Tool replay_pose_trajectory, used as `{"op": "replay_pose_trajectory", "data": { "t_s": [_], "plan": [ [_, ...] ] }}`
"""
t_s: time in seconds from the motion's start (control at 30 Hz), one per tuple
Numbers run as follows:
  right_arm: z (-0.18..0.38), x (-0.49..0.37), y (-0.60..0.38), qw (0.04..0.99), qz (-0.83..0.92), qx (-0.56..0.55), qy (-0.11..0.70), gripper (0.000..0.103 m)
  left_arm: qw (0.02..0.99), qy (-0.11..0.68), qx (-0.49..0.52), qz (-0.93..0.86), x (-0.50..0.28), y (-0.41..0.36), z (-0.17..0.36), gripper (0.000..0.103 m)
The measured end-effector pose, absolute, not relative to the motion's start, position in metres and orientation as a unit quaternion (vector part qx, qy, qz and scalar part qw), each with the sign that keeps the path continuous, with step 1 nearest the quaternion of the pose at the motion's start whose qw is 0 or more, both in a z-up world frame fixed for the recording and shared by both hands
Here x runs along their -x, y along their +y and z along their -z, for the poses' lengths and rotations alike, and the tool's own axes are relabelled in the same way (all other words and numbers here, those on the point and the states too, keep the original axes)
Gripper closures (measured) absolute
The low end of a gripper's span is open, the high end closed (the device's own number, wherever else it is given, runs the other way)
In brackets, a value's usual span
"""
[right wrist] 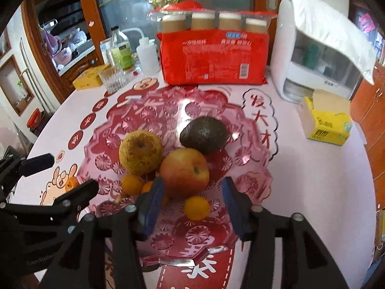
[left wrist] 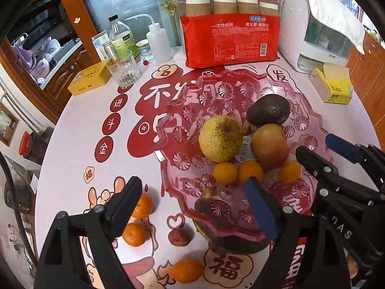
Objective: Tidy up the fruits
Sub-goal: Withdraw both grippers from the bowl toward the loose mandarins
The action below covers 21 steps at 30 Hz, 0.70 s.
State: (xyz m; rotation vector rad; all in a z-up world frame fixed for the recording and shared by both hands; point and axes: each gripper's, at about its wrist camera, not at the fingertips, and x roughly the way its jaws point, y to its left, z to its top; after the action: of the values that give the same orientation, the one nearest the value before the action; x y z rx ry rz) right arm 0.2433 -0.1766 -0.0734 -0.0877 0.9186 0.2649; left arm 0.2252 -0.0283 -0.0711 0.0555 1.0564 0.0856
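Observation:
A pink glass fruit dish point(left wrist: 216, 226) point(right wrist: 255, 132) holds a yellow pear point(left wrist: 220, 138) point(right wrist: 140, 151), a dark avocado point(left wrist: 268, 109) point(right wrist: 204, 134), a red apple point(left wrist: 269, 147) point(right wrist: 184, 171) and three small oranges point(left wrist: 225, 172) point(right wrist: 196, 208). More oranges point(left wrist: 134, 234) point(left wrist: 186, 271) and a dark red dried fruit point(left wrist: 179, 237) lie on the table left of the dish. My left gripper point(left wrist: 192, 204) is open and empty above the dish's near-left rim. My right gripper point(right wrist: 192, 207) is open over the dish, its fingers either side of one small orange; it shows in the left wrist view point(left wrist: 312, 151).
At the back stand a red pack of paper cups point(left wrist: 231, 36), a white dispenser point(left wrist: 320, 29), a yellow tissue box point(left wrist: 333, 85), a glass point(left wrist: 124, 68), bottles point(left wrist: 121, 37) and a yellow box point(left wrist: 90, 78). The round table's edge curves on the left.

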Motion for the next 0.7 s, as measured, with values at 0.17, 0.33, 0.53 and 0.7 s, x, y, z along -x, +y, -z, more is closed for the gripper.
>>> {"op": "replay_pose_trajectory", "data": {
  "t_s": [0.17,0.33,0.53,0.7],
  "plan": [
    [0.063,-0.234,-0.181,0.891,-0.127,0.036,0.434,0.045,0.864,0.501,-0.028,-0.047,-0.212,-0.027,0.062,0.013],
    [0.054,-0.22,-0.185,0.894,-0.127,0.027,0.428,0.045,0.866,0.496,-0.032,-0.051,-0.194,-0.025,0.05,0.013],
    [0.043,-0.199,-0.192,0.899,-0.122,0.019,0.421,0.045,0.87,0.488,-0.042,-0.062,-0.169,-0.017,0.034,0.013],
    [0.033,-0.18,-0.194,0.903,-0.122,0.015,0.412,0.045,0.873,0.48,-0.046,-0.071,-0.148,-0.007,0.018,0.013]
  ]
}}
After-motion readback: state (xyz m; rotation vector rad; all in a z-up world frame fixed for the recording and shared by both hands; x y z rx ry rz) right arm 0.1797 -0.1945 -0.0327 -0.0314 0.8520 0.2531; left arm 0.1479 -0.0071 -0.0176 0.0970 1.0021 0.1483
